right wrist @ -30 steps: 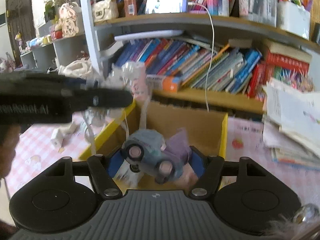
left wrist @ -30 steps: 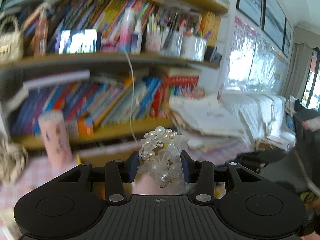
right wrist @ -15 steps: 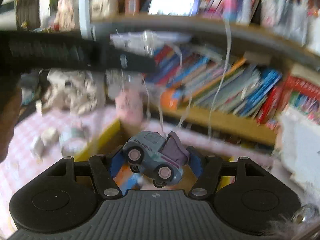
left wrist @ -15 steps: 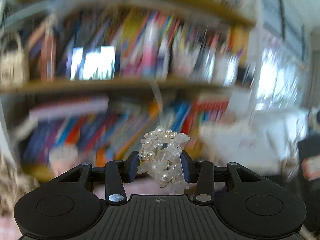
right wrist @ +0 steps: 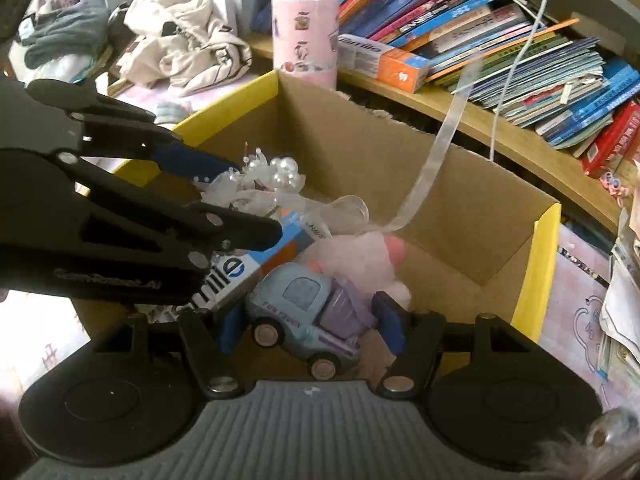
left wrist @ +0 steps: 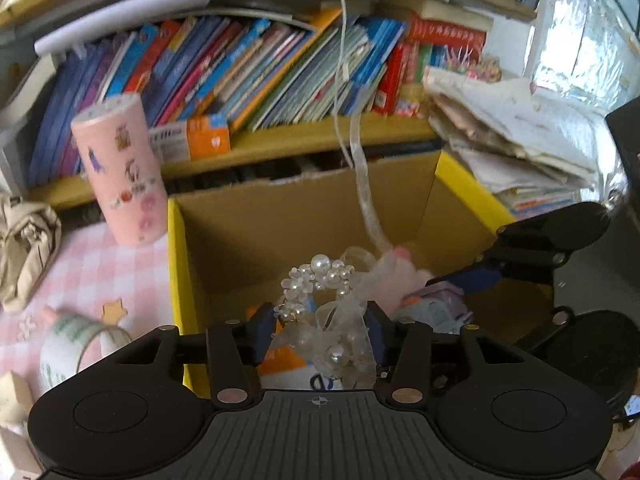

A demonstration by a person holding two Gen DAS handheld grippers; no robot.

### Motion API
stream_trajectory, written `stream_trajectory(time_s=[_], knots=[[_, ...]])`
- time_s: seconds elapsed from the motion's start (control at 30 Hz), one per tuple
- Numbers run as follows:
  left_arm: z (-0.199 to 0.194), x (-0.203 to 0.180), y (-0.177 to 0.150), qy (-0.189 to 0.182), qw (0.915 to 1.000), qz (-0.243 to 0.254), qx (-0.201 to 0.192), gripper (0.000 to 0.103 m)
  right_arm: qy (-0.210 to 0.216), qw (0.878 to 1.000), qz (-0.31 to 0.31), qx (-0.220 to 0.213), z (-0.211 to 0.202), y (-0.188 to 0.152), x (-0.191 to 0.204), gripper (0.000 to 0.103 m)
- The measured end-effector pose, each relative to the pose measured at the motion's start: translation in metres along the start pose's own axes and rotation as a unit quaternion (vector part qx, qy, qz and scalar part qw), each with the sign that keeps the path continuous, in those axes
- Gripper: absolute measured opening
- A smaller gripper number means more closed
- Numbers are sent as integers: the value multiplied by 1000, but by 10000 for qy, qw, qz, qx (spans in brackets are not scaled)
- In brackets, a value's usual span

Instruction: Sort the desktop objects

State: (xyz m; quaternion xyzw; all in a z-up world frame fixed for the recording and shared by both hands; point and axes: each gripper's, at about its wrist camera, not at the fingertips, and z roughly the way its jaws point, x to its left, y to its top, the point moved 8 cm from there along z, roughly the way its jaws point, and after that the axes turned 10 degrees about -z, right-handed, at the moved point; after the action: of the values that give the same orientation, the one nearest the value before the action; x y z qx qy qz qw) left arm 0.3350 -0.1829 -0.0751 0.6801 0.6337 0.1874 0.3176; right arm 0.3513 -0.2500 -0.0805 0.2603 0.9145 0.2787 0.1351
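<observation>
The left gripper [left wrist: 318, 334] is clenched on a pearl hair tie [left wrist: 324, 312] over the open cardboard box [left wrist: 304, 204]. The right gripper [right wrist: 310, 326] is clamped on a toy truck [right wrist: 304, 316] inside the same box, with a pink plush toy [right wrist: 356, 258], partly hidden, at its 12 o'clock. A pink cup [left wrist: 122, 168] stands beyond the box at 10 o'clock.

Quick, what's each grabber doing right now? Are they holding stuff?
Left gripper: shut on the pearl hair accessory, over the cardboard box.
Right gripper: shut on the toy truck, inside the box.
</observation>
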Motion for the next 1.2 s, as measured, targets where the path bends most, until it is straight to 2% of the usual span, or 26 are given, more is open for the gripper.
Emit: stream_trajectory(time_s=[0.27, 0.53, 0.73, 1.2], knots=[[3, -3, -4, 224, 9994, 260, -26, 55, -69, 9999, -74, 86, 3, 1, 5, 65], [-8, 0, 2, 402, 9987, 213, -227, 81, -138, 9999, 62, 62, -2, 1, 2, 79], [-25, -2, 7, 409, 9982, 181, -407, 91, -199, 9992, 337, -58, -14, -2, -1, 86], [-74, -10, -1, 425, 9953, 27, -870, 97, -518, 9934, 905, -477, -55, -15, 7, 89]])
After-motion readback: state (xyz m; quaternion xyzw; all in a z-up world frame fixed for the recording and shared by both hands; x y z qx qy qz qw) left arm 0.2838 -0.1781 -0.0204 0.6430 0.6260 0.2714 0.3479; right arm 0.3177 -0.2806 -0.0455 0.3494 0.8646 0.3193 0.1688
